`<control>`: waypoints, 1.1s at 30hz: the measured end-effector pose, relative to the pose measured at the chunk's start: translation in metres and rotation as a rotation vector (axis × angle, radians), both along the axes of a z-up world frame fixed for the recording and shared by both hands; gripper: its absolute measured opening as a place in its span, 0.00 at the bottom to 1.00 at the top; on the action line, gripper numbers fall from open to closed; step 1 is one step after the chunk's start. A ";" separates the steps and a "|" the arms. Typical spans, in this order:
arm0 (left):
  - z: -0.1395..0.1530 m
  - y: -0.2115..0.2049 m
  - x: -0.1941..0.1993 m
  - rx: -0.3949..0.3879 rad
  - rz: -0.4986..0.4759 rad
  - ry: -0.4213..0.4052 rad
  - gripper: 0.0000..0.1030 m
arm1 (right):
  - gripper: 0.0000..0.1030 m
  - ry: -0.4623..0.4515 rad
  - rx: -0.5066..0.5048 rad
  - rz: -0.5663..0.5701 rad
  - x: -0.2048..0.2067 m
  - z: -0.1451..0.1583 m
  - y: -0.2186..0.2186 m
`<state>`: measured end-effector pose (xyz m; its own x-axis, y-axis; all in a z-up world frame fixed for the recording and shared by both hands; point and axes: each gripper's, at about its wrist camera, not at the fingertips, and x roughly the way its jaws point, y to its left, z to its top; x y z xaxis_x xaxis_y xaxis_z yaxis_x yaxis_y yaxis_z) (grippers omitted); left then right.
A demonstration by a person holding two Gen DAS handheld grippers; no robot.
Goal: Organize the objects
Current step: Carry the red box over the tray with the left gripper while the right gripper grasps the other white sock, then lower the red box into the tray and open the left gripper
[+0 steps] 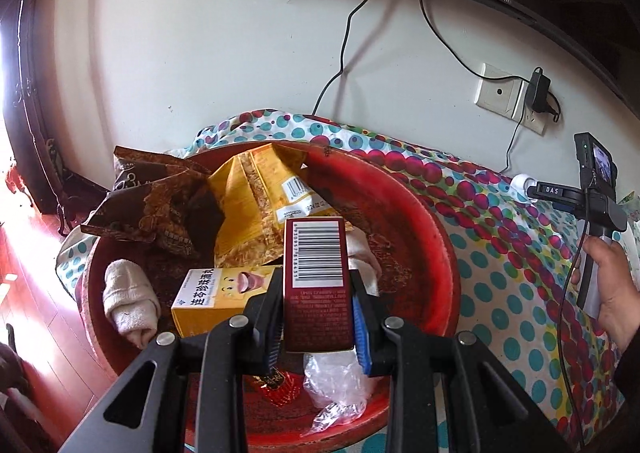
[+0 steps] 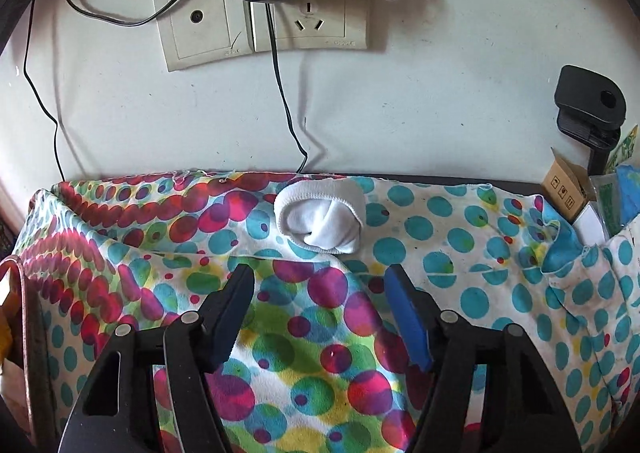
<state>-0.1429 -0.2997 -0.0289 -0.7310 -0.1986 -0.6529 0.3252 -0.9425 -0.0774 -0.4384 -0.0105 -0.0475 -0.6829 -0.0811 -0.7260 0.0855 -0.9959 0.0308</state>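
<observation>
Left wrist: left gripper (image 1: 316, 313) clamps a dark red box (image 1: 316, 285) upright over the red basin (image 1: 416, 213), above a yellow box (image 1: 216, 297) and packets.

Right wrist: right gripper (image 2: 320, 317) half open, nothing between its fingers, above the dotted cloth (image 2: 480, 293); white sock (image 2: 322, 221) lies just ahead, untouched.

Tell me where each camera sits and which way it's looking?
Left wrist: sits on the left claw, looking down into the red basin; the claw grips a dark red box; the person's other hand shows at right.
Right wrist: sits on the right claw, facing the wall over the dotted cloth toward a rolled white sock; only its empty fingers show.
Shared: the cloth, wall socket, basin.
</observation>
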 end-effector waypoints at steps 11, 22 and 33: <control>-0.005 -0.025 0.007 -0.064 0.090 -0.029 0.28 | 0.45 0.009 0.046 0.002 -0.040 -0.010 -0.009; -0.017 -0.032 0.009 -0.070 0.121 -0.039 0.28 | 0.04 0.043 0.054 0.054 -0.025 0.005 -0.007; -0.016 -0.023 0.012 -0.069 0.099 -0.031 0.28 | 0.83 0.049 0.055 0.100 -0.032 -0.008 -0.001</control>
<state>-0.1308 -0.3228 -0.0451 -0.6850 -0.3143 -0.6572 0.4184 -0.9083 -0.0017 -0.4702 -0.0117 -0.0552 -0.7082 -0.1117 -0.6971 0.1848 -0.9823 -0.0304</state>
